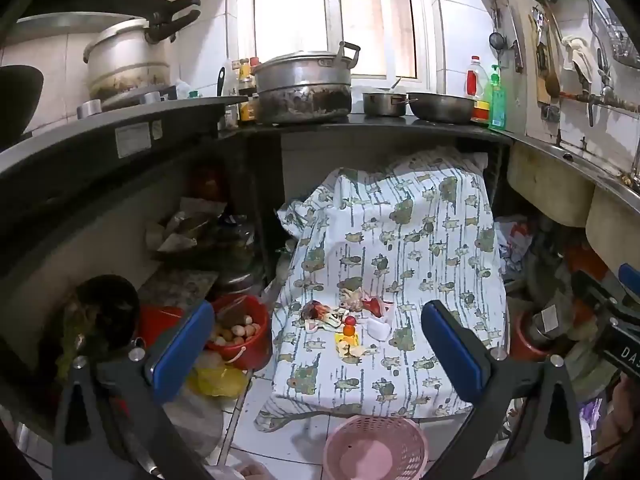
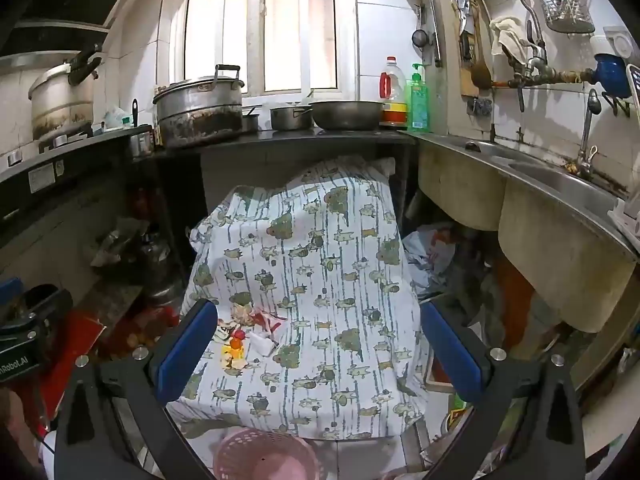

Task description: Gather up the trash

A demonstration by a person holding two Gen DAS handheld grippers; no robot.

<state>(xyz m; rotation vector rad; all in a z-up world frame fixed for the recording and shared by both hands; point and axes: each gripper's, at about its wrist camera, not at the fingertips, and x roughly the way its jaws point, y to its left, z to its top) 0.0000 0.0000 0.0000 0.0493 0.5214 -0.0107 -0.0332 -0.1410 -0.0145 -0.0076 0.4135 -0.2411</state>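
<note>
A small heap of trash [image 1: 347,320] lies on a patterned cloth [image 1: 400,248] over a low table: red and white wrappers, peels, a small red and orange piece and yellow scraps. It also shows in the right wrist view [image 2: 248,334]. A pink perforated basket [image 1: 374,446] stands on the floor in front of the table, also seen in the right wrist view [image 2: 266,458]. My left gripper [image 1: 318,350] is open and empty, above the table's near edge. My right gripper [image 2: 318,350] is open and empty, to the right of the trash.
A red bucket [image 1: 240,330] with eggs and a yellow bag [image 1: 220,380] sit left of the table. Pots [image 1: 304,84] stand on the dark counter behind. Bottles [image 2: 404,96] stand by the sink [image 2: 560,184] at right. Clutter lies under the sink.
</note>
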